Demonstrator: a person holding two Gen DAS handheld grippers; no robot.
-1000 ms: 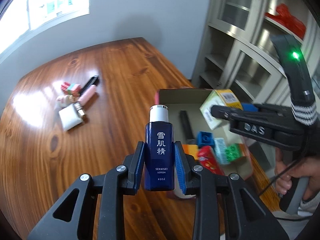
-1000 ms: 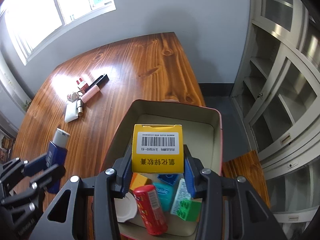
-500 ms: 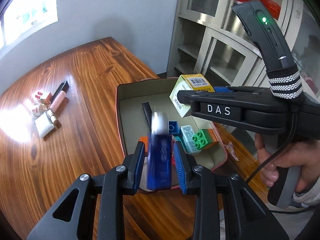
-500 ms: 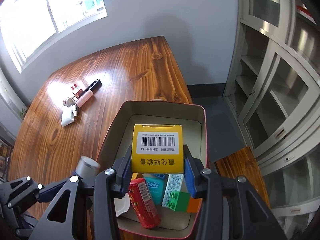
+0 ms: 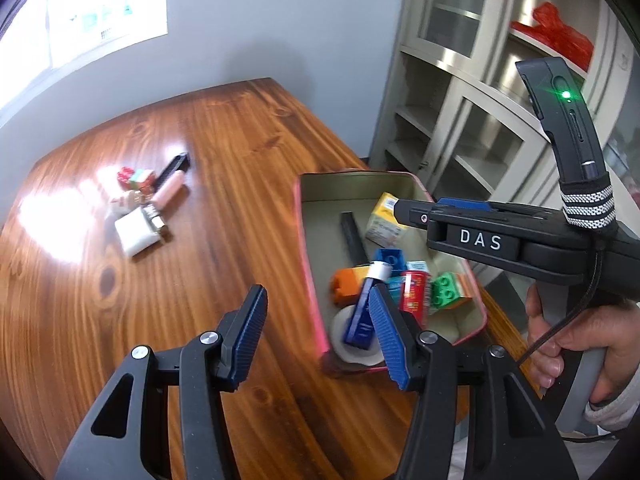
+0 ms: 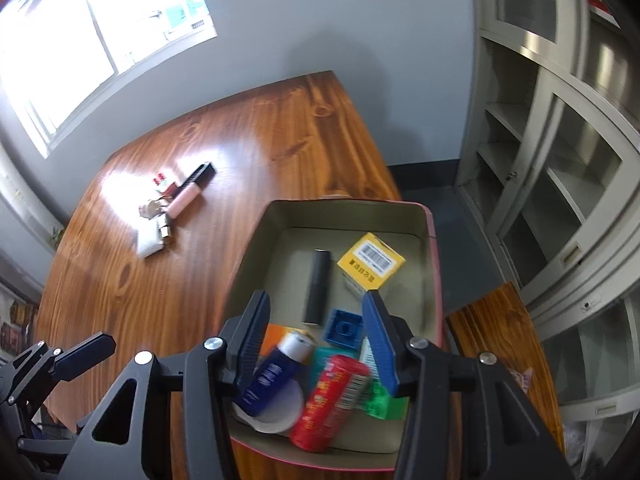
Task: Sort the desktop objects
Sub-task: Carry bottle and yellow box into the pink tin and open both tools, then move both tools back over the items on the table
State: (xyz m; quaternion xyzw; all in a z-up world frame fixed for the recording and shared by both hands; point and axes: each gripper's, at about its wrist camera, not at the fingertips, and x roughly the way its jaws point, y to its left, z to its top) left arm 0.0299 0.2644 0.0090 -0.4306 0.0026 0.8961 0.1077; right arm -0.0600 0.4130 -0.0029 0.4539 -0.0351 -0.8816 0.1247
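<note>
My left gripper [image 5: 318, 300] hangs over the near left rim of the pink-rimmed tin box [image 5: 301, 216]; its jaws are opening with nothing between them. The blue lotion bottle [image 5: 365, 308] lies tilted inside the tin on a white lid, clear of the pads. My right gripper [image 6: 316, 304] is above the tin [image 6: 434, 248], jaws opening and empty. The yellow barcode box [image 6: 370, 266] rests on the tin floor beyond its fingertips. The bottle [image 6: 272, 376] shows below its left finger. In the left wrist view a hand holds the right gripper [image 5: 400, 210].
The tin also holds a red can [image 6: 334, 396], a black tube [image 6: 318, 286], a blue brick [image 6: 344, 328] and green and orange bricks. On the wooden table [image 5: 160, 288] lie a white packet [image 5: 136, 234], a pink tube [image 5: 170, 186] and a black comb [image 5: 174, 166]. Grey cabinets [image 6: 560, 184] stand right.
Both grippers opened. The blue bottle left my left gripper and dropped into the tin. The yellow box left my right gripper and landed on the tin floor.
</note>
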